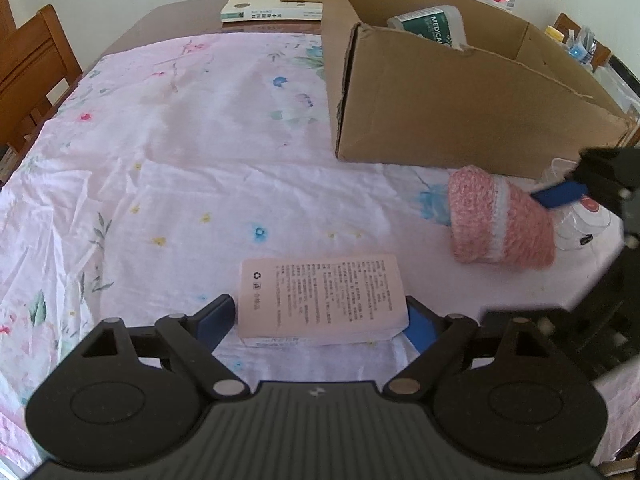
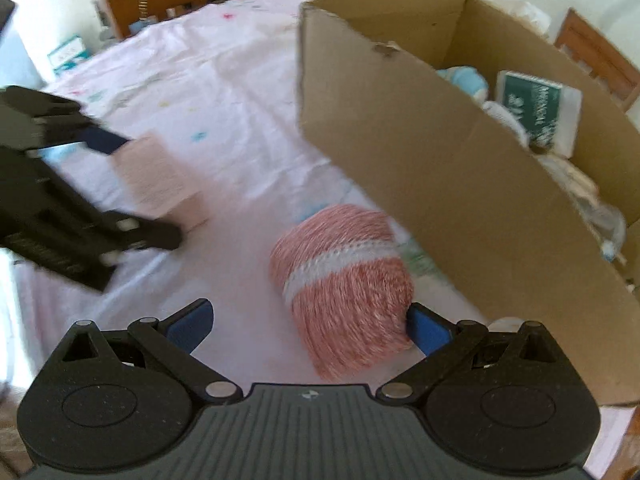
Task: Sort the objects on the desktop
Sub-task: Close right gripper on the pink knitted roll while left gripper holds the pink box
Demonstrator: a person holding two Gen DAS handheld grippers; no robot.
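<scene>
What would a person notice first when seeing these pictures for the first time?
Probably the big cardboard box on the flowered cloth, already holding a green-labelled bottle. Just in front of it lies a pink sock, with the open right gripper around its near end. The left gripper, also open, straddles a flat pink box nearer the table edge.

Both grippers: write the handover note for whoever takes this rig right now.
Left gripper: open, fingers either side of the pink box on the tablecloth, not yet closed.
Right gripper: open around the pink knitted sock, which lies beside the cardboard box.
Done: a green-labelled packet and some soft items already sit in the cardboard box.
Left: grip the pink box and the sock, then drop both in. A clear plastic item behind the sock may also need sorting.
</scene>
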